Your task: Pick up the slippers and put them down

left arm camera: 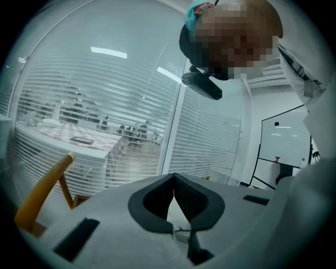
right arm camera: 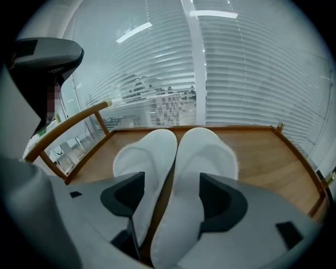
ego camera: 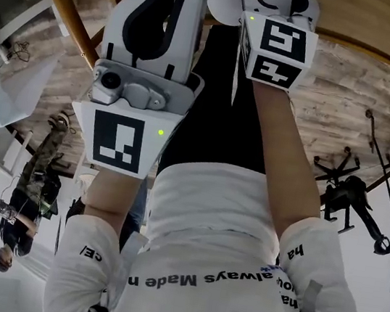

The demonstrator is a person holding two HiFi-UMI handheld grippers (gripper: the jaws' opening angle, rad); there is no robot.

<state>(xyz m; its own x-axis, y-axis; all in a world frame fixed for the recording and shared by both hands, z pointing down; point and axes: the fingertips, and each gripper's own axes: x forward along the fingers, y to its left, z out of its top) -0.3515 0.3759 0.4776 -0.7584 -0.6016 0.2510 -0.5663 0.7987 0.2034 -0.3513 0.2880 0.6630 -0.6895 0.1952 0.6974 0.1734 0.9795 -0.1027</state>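
Note:
Two white slippers lie side by side on a wooden surface (right arm camera: 262, 157) with a raised rim, the left slipper (right arm camera: 149, 157) and the right slipper (right arm camera: 207, 152), with a strip of wood showing between them. My right gripper (right arm camera: 171, 185) is open, a jaw on either side of the pair, its pads at the slippers' outer edges. My left gripper (left arm camera: 173, 181) is shut with nothing in it and looks out at window blinds, away from the slippers. In the head view only the grippers' backs and marker cubes show, left cube (ego camera: 118, 139) and right cube (ego camera: 279, 51); the slippers are hidden there.
A curved wooden rail (right arm camera: 68, 128) runs along the surface's left side. Slatted blinds (right arm camera: 236, 79) stand behind it. In the head view a person (ego camera: 27, 198) stands at the left, and black stands (ego camera: 351, 191) sit on the wood floor (ego camera: 336, 100) at the right.

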